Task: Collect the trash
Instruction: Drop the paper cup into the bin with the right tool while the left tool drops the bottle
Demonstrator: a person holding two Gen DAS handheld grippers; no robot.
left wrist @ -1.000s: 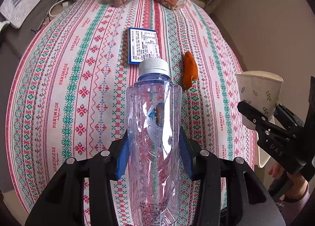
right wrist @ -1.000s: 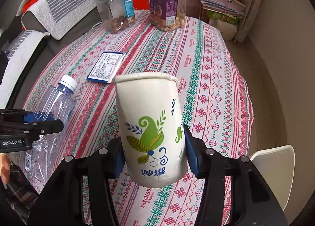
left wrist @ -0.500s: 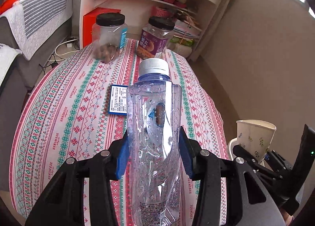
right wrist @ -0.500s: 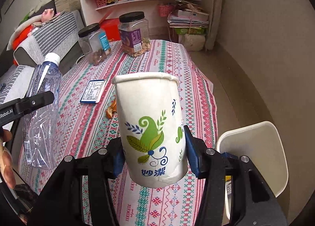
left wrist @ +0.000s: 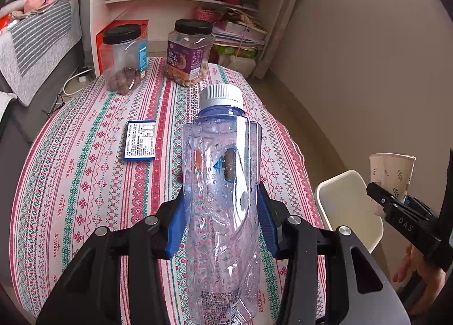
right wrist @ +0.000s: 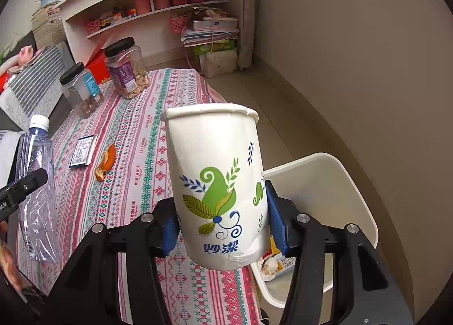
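left gripper (left wrist: 220, 220) jaws clamp the plastic bottle (left wrist: 220, 197) — right gripper (right wrist: 223, 223) jaws squeeze the paper cup (right wrist: 218, 183).

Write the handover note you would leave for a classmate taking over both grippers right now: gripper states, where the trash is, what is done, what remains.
Left gripper: shut on the empty plastic bottle, held above the table.
Right gripper: shut on the paper cup, held near the white bin beside the table.
Done: both picked up; some trash already lies in the bin.
Left: drop cup and bottle in; the orange peel and blue-edged packet remain on the tablecloth.
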